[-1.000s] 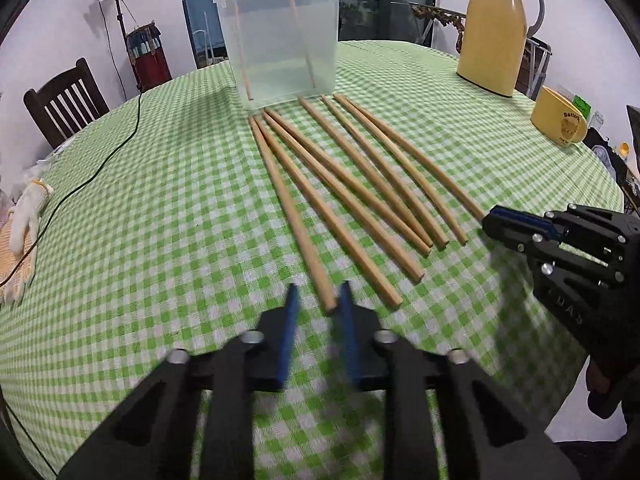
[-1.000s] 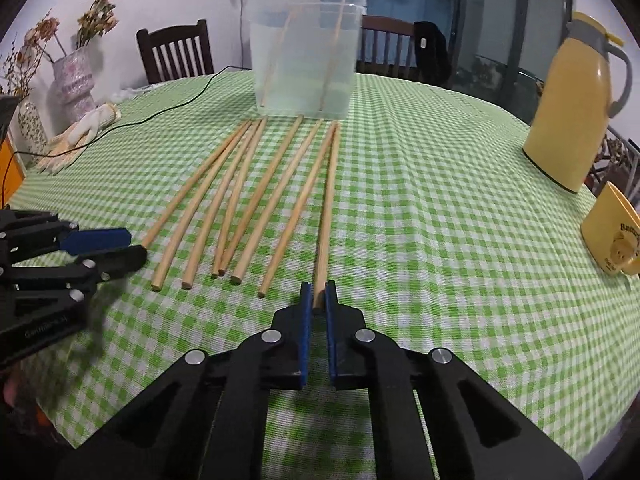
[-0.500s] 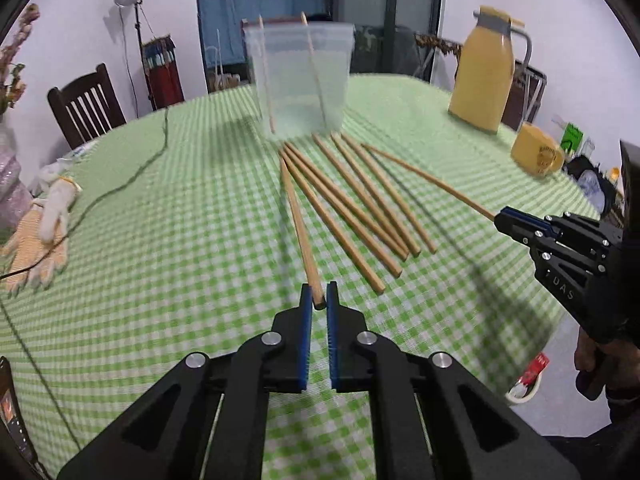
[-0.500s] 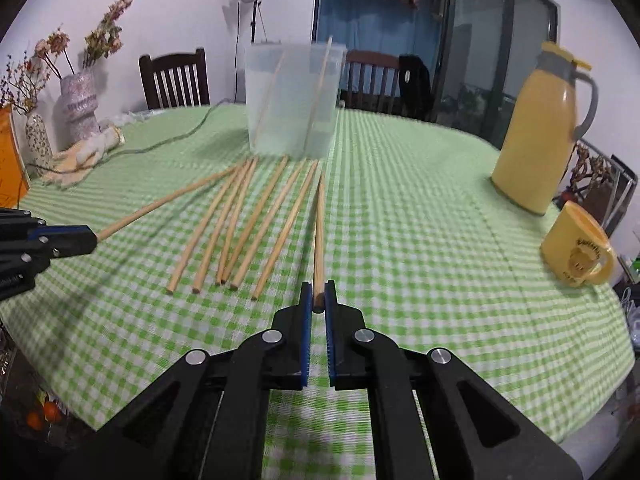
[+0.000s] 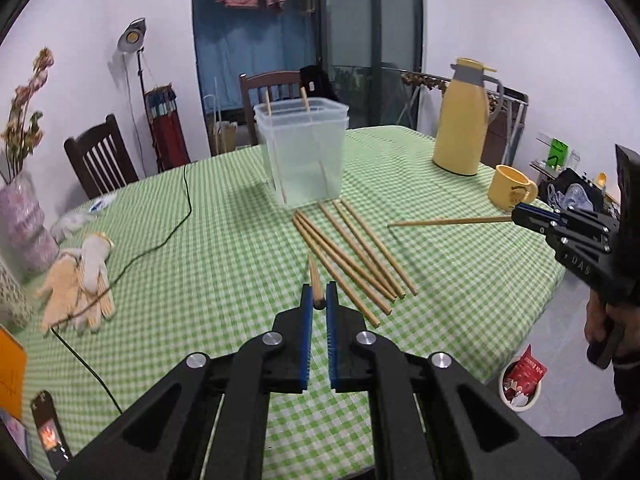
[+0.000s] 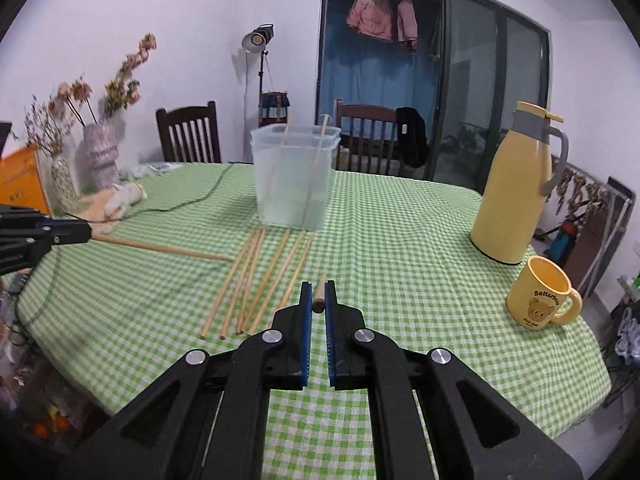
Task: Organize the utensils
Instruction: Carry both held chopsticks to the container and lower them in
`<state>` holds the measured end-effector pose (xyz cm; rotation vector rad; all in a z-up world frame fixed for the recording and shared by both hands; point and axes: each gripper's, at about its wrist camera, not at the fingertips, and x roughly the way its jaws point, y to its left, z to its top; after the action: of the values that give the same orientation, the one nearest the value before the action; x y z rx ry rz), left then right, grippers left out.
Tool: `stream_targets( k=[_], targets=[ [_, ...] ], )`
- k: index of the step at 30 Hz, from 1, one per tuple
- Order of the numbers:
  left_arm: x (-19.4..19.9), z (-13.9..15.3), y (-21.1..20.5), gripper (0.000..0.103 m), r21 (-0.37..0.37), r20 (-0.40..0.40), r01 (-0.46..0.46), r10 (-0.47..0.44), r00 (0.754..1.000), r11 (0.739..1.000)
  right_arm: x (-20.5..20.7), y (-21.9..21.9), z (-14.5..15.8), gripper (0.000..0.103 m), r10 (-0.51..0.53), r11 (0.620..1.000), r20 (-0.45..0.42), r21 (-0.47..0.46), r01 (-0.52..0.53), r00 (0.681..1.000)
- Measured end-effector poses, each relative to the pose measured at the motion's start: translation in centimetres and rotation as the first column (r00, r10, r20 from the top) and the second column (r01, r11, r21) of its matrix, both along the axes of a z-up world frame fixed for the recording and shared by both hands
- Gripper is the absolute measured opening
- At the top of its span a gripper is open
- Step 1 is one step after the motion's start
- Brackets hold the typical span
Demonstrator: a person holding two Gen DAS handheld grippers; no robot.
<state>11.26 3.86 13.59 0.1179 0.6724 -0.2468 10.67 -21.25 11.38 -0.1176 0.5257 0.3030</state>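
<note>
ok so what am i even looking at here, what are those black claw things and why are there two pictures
Each black claw is a hand-held gripper with two blue-padded fingers; a person holds one in each hand, and there is no robot arm. A fisheye camera rides on each gripper, hence two pictures. One looks along the left gripper, the other along the right gripper. Each is shut on the end of one chopstick: left, right. The right gripper also shows at the edge of the left view, and the left at the edge of the right. On the green checked table lie five more chopsticks, a clear tub with two sticks inside, a yellow jug, a mug and gloves.
</note>
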Motion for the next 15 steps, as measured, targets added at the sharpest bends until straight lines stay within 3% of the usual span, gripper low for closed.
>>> stream_targets(
  k=[5, 11, 15],
  targets=[
    [0.3, 3.1, 0.2, 0.004, 0.01, 0.011, 0.051, -0.051, 0.999, 0.999, 0.0, -1.3, 2.6, 0.006, 0.052, 0.997, -0.023, 0.059, -0.051, 0.998],
    [2.9, 6.6, -0.1, 0.004, 0.024, -0.002, 0.129, -0.129, 0.992, 0.991, 2.0, -1.7, 6.4, 0.006, 0.122, 0.992, -0.014, 0.039, -0.121, 0.992],
    [6.1, 8.1, -0.1, 0.004, 0.014, -0.041, 0.158, -0.157, 0.987, 0.987, 5.0, -1.7, 7.8, 0.006, 0.185, 0.981, -0.086, 0.075, -0.179, 0.979]
  ],
)
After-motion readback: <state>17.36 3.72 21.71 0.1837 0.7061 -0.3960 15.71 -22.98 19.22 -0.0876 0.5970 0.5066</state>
